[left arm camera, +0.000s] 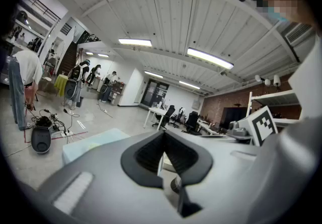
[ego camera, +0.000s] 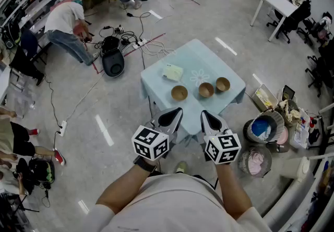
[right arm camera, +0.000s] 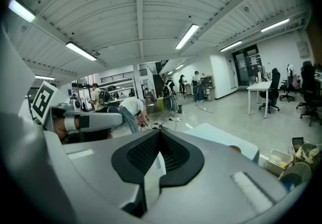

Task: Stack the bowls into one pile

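Left gripper (ego camera: 176, 112) and right gripper (ego camera: 205, 114) both closed.

You have three small brown bowls a little right of centre in the head view, standing in a row on the pale blue bench (ego camera: 188, 59), the row climbing gently toward the right. The left bowl (ego camera: 179, 93) sits lowest, with a small gap to the middle bowl (ego camera: 206, 89). The right bowl (ego camera: 223, 84) sits highest, close beside the middle one. All three stand upright with their hollows facing up, each on its own, none stacked.
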